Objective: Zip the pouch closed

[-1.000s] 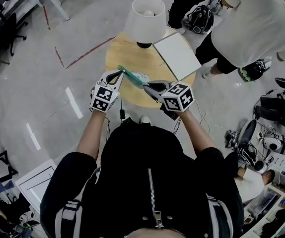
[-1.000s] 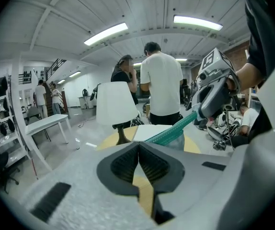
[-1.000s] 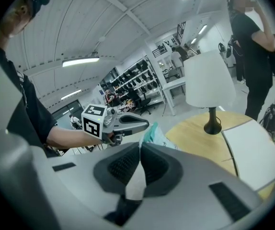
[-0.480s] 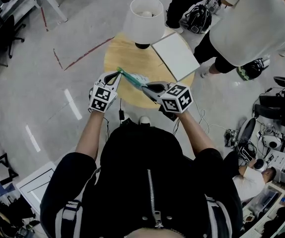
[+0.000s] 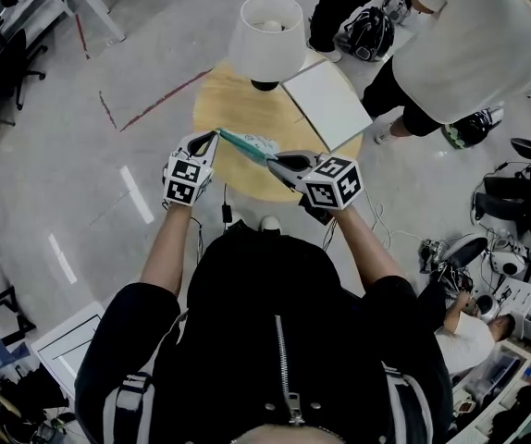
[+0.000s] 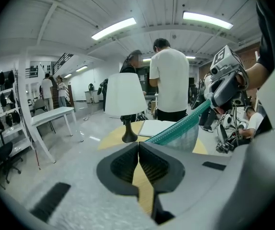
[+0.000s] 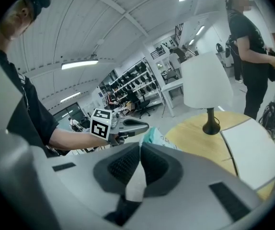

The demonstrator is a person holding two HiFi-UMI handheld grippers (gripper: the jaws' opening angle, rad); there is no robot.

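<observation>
A mesh pouch (image 5: 250, 146) with a teal zipper edge hangs stretched between my two grippers above the round wooden table (image 5: 233, 91). My left gripper (image 5: 216, 135) is shut at the pouch's left zipper end; what its pads pinch is hidden. In the left gripper view the teal zipper edge (image 6: 183, 124) runs from those shut jaws (image 6: 138, 143) up to the right gripper (image 6: 226, 83). My right gripper (image 5: 273, 162) is shut on the pouch's other end. Pale pouch fabric (image 7: 153, 136) shows between and beyond its jaws (image 7: 140, 148).
A white-shaded lamp (image 5: 268, 33) stands at the table's far edge, with a flat white board (image 5: 328, 103) to its right. A person in a white shirt (image 5: 478, 44) stands beyond the table. Bags and cables lie on the floor at right.
My left gripper has moved left and slightly away from the right one, so the teal zipper edge between them looks longer. The right gripper has stayed put.
</observation>
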